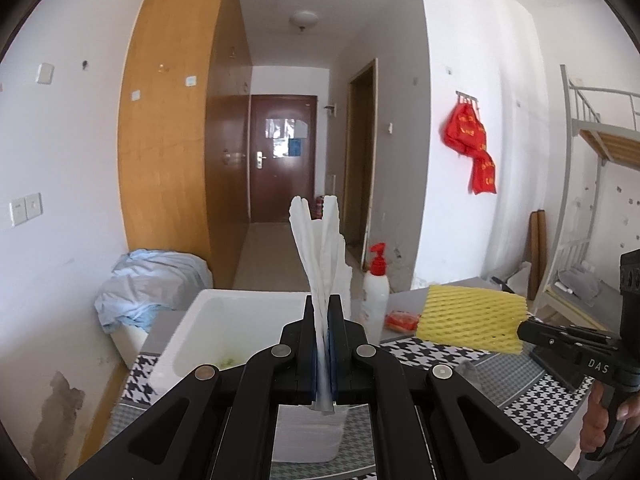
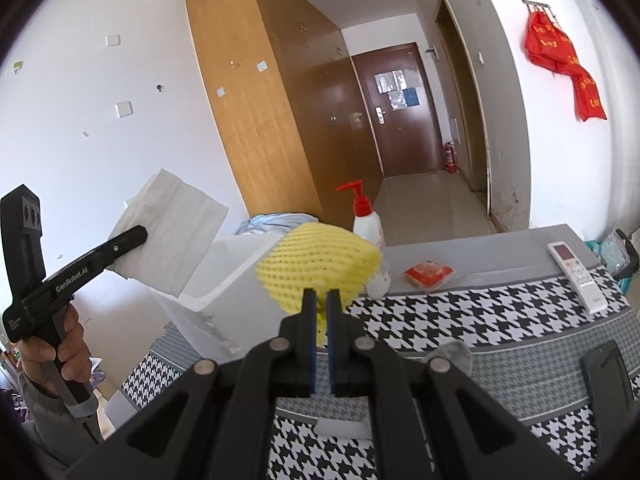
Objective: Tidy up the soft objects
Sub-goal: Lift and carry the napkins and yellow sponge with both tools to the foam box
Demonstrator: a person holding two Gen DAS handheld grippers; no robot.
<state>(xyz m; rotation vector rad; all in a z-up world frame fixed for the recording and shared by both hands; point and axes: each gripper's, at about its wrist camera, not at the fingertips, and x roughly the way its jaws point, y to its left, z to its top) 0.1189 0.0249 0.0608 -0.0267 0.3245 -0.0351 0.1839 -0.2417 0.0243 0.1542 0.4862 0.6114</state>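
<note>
The left gripper (image 1: 323, 312) is clamped on a pleated white foam sheet (image 1: 320, 248) at frame centre, above the white foam box (image 1: 240, 320). The right gripper (image 2: 321, 304) pinches a dimpled yellow foam net (image 2: 316, 264) over the houndstooth tablecloth (image 2: 460, 332); wooden wardrobe (image 2: 256, 92) upper left.

A soft, crinkled white paper-like sheet (image 1: 320, 248) and a spongy yellow foam net (image 2: 316, 266) with a dimpled, matt surface sit above a woven black-and-white houndstooth cloth (image 2: 460, 328), beside a smooth white foam box (image 1: 224, 320), a glossy white plastic pump bottle (image 2: 366, 216) and matt black plastic grippers (image 1: 324, 312).
</note>
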